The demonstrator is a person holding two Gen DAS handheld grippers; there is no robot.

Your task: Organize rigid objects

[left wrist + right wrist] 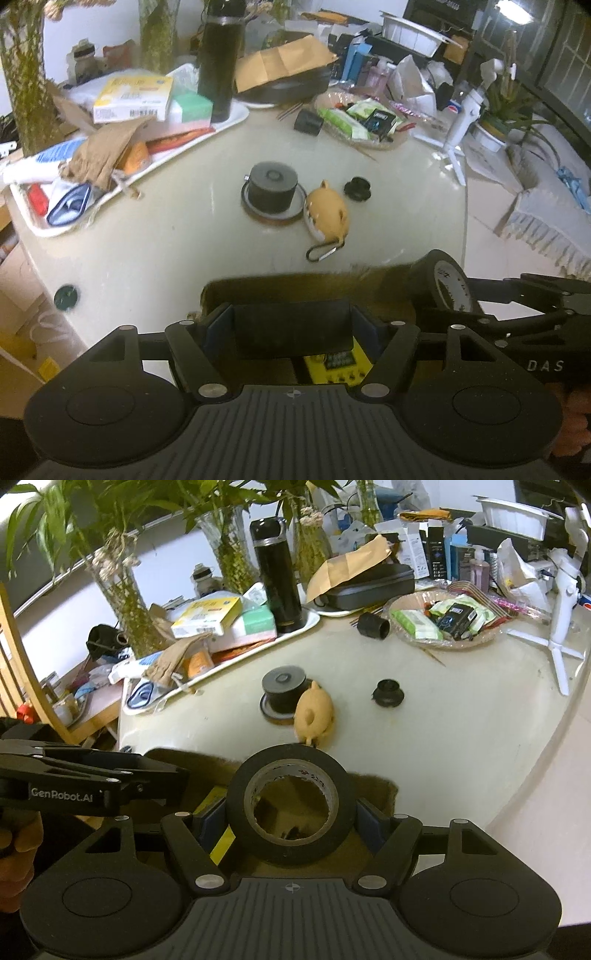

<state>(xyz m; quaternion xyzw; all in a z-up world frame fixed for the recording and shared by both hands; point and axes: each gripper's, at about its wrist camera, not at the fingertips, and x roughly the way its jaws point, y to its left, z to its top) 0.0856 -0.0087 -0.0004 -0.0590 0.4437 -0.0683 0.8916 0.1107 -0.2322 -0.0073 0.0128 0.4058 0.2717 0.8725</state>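
My left gripper [291, 314] is shut on a black rectangular box [291, 328], gripped between its blue pads. Under it sits a brown felt bin [258, 290] with a yellow gadget [340, 363] inside. My right gripper [291, 808] is shut on a black tape roll [291, 755], held flat over the same brown bin [373, 786]; the tape roll [428, 280] also shows at the right of the left wrist view. On the cream table [166, 240] stand a grey cylinder on a coaster [273, 186], a tan pig-shaped pouch [328, 214] with a carabiner, and a small black knob [357, 187].
A white tray [236, 118] of boxes and papers with a black flask [219, 62] fills the back left. A snack basket [439, 622], a black cup [373, 625] and a white tripod [561, 620] stand at the back right. Vases of plants [122, 590] line the wall.
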